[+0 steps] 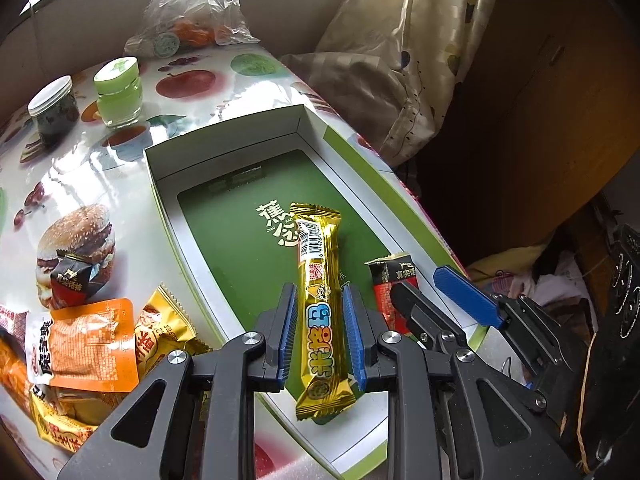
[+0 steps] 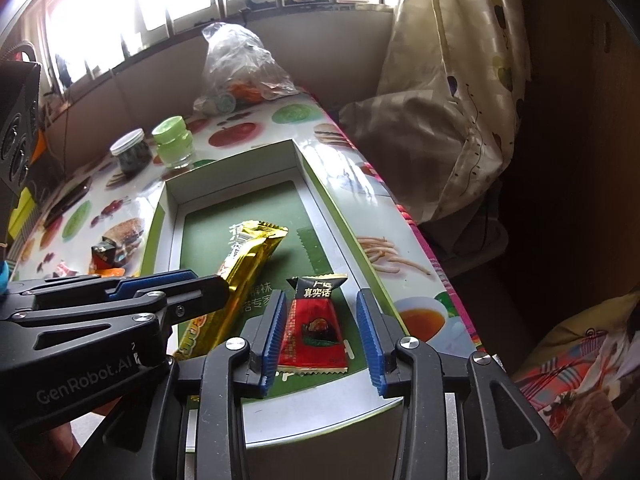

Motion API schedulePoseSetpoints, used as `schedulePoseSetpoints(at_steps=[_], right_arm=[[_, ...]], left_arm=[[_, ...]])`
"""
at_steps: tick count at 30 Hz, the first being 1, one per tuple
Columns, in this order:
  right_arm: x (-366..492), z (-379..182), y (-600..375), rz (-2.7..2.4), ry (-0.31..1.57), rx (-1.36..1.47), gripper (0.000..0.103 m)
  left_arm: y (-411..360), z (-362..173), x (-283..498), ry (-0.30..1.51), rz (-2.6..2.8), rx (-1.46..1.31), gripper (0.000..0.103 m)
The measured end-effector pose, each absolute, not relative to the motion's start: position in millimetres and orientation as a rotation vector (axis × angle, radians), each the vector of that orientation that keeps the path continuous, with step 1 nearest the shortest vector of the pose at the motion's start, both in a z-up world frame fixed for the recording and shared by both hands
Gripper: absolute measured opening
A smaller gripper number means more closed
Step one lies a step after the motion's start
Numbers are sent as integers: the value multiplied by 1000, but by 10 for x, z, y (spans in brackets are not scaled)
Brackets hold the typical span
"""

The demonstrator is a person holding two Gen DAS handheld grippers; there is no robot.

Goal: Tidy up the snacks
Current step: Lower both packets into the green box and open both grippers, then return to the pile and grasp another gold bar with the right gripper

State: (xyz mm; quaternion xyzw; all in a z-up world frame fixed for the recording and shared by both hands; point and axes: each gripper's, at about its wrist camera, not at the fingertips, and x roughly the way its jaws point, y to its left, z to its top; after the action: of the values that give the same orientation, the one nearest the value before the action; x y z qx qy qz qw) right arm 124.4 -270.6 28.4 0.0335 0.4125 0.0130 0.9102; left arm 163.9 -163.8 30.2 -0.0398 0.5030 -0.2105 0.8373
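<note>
A white box with a green floor (image 1: 224,136) (image 2: 228,184) lies open on the fruit-patterned table. My left gripper (image 1: 320,332) (image 2: 216,284) is shut on a long gold snack bar (image 1: 318,272) (image 2: 250,258), whose far end rests on the box floor. A red-and-black snack packet (image 2: 314,328) (image 1: 384,280) lies flat on the box floor near the right wall. My right gripper (image 2: 322,340) (image 1: 436,300) straddles it with the jaws open; the right pad stands clear of the packet.
Several loose snack packets (image 1: 80,340) are piled left of the box, with a small dark packet (image 1: 74,276) beyond them. A green jar (image 1: 118,92), a dark jar (image 1: 54,114) and a plastic bag (image 1: 192,12) stand at the back. Bedding (image 1: 400,60) lies past the table's right edge.
</note>
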Motion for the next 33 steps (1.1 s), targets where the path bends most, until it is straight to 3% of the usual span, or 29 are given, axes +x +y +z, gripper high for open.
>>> schedulePoseSetpoints(at_steps=[3,10,13,33], right_arm=[[1212,294,-2694,18,850,64,40],[1077,401,-2680,6,823,90,43],[1005,470,-2641,9,806,99,44],[718,575,-1987,166,800,100,45]], left_arm=[[-1616,330,1600,1061,-436,-84,37],[-1503,479,1416,1004,-417,-69,39],[-1424,564,1320,968,-397,-59,45],[-410,595,862,884,-222,-102,45]])
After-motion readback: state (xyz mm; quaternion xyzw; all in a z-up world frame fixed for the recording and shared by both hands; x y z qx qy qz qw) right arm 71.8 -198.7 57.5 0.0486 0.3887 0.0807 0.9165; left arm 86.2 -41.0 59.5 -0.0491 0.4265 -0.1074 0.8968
